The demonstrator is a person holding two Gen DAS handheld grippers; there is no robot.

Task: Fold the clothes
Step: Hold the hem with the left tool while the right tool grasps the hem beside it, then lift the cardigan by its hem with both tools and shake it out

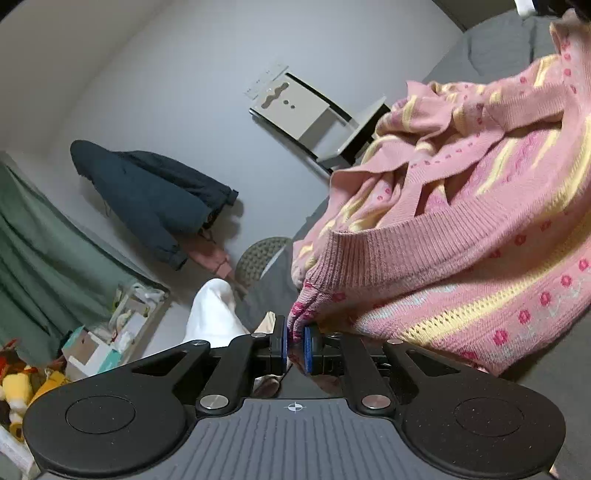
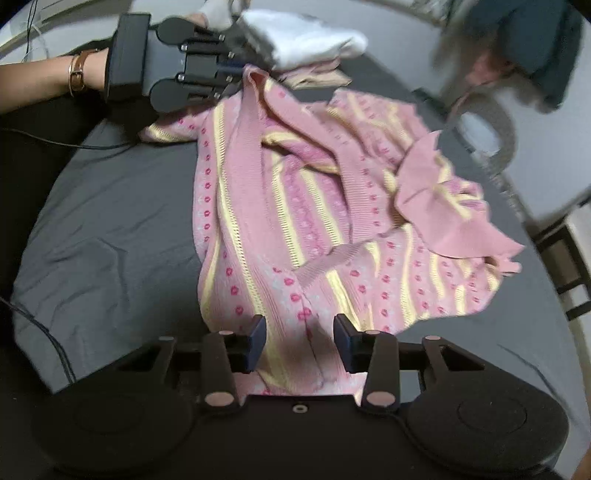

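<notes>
**Pink cardigan: one corner pinched, other end waiting**

While our left gripper (image 1: 295,341) has its blue pads clamped on a corner of the pink knitted cardigan (image 2: 295,206), our right gripper (image 2: 299,332) sits with its jaws spread wide, fabric lying between them but nothing pinched yet. The cardigan is sprawled on the dark grey bed sheet (image 2: 110,206), rumpled, with one sleeve (image 2: 450,214) flopped across the body on the far side from our left hand.

Why hold it like this? Our guess is we're trying to stretch the thing out flat before any real folding happens. The left gripper has one end by the ribbed edge, and the right is placed over the opposite end so that, once it closes, we can pull the two apart and shake the wrinkles out. Folding proper hasn't started, judging by how bunched it is.

A folded white garment (image 2: 314,33) sits just past the left gripper, so that may be the done pile. Knit this loose could slip or stretch, so a decent bite of fabric seems wise.
</notes>
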